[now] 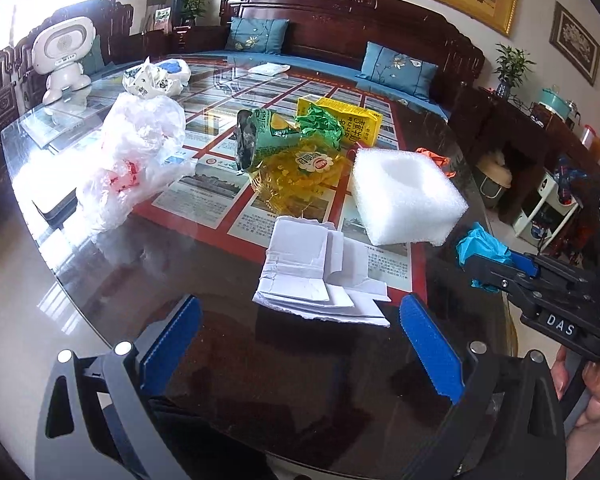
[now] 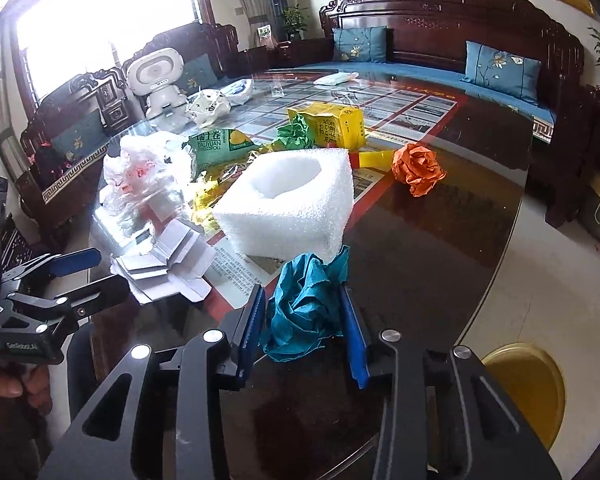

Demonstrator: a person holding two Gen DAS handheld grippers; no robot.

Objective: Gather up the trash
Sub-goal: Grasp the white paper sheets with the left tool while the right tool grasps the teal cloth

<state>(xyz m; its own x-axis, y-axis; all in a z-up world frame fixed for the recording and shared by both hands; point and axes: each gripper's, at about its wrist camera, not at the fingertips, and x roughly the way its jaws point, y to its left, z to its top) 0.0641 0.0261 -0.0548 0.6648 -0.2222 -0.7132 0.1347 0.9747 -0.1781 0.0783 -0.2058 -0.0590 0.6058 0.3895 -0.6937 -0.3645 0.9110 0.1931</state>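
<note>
Teal paper wad [image 2: 306,304] half-hidden between pads [image 2: 256,320]

Crumpled teal paper [image 2: 306,304] beside white foam block [image 2: 288,204]

The right gripper [image 1: 485,270] body carries a white label reading "DAS". The green snack wrapper [image 2: 220,145] reads "DALIYUAN" above smaller letters that look like "SWISSROLL". Chinese print on the yellow carton [image 2: 332,125] and the table [image 2: 440,216] poster is too small to read.

hidden: teal paper [image 2: 304,308] sides behind tool pads | cut off: gold bin [image 2: 528,388]
</note>
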